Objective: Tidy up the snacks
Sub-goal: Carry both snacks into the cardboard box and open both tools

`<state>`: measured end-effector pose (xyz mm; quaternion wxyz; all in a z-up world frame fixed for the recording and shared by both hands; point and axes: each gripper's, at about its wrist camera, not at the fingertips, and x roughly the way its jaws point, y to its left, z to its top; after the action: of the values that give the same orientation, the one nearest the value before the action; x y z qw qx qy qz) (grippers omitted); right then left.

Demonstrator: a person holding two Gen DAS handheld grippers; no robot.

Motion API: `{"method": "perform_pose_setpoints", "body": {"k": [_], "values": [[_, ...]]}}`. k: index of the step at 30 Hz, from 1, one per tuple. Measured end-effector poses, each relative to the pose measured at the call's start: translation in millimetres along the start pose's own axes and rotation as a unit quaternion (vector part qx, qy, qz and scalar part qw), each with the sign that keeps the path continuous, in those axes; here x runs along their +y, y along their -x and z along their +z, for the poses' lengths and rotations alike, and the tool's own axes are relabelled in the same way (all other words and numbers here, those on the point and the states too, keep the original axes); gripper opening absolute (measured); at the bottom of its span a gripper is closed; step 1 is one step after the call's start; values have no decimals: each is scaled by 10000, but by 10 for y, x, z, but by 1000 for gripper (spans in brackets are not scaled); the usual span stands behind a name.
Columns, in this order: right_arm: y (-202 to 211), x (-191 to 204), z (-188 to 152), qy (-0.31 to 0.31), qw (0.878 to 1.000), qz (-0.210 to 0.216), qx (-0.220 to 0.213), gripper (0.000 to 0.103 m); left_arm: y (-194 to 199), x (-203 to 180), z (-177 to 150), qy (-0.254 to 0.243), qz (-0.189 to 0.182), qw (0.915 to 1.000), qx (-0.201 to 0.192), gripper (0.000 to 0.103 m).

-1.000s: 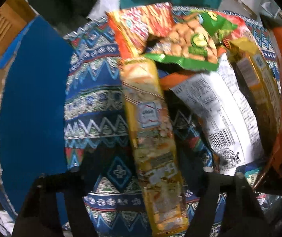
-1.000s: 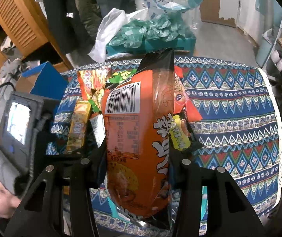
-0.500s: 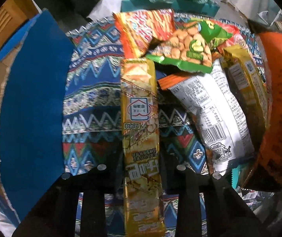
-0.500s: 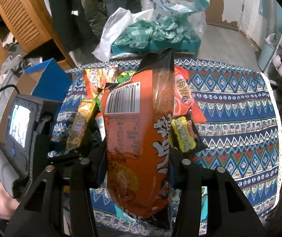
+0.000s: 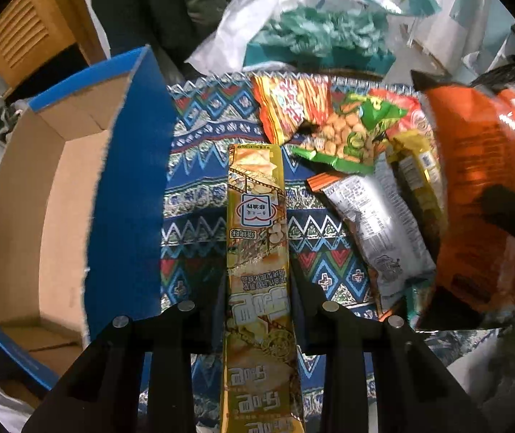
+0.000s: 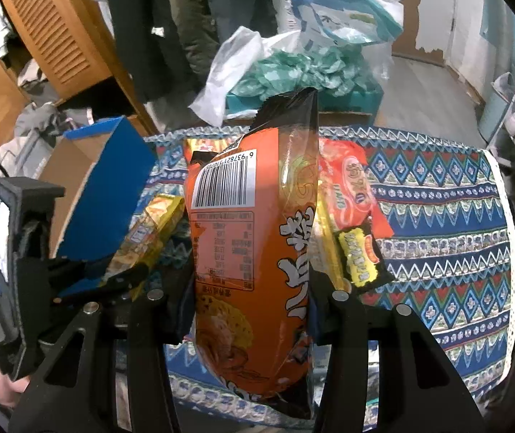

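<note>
Carrying snacks toward the blue cardboard box (image 5: 41, 216) beside the bench (image 6: 438, 216): my right tool (image 6: 250, 310) clamps the orange bag (image 6: 254, 252), my left tool (image 5: 257, 310) pinches the long gold packet (image 5: 257, 252). Next, I judge, swing left and drop both in.

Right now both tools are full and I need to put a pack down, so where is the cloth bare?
The patterned cloth is bare right of the red pack and the small black-and-yellow packet, out to its lace edge. A narrower bare strip runs between the blue box and the long gold pack. The pile around the green peanut bag is crowded.
</note>
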<state>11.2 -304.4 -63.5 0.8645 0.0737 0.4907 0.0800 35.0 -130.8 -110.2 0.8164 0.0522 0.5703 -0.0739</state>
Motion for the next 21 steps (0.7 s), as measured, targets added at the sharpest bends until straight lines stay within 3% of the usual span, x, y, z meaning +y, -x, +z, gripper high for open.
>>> {"method": "perform_pose_setpoints", "body": {"k": [11, 21], "values": [[213, 421, 158, 215, 9992, 226, -233, 47, 595, 285, -11, 90, -79, 9982, -593, 31], [225, 927, 376, 376, 9973, 539, -318, 47, 944, 860, -25, 473, -197, 9951, -844, 31]]}}
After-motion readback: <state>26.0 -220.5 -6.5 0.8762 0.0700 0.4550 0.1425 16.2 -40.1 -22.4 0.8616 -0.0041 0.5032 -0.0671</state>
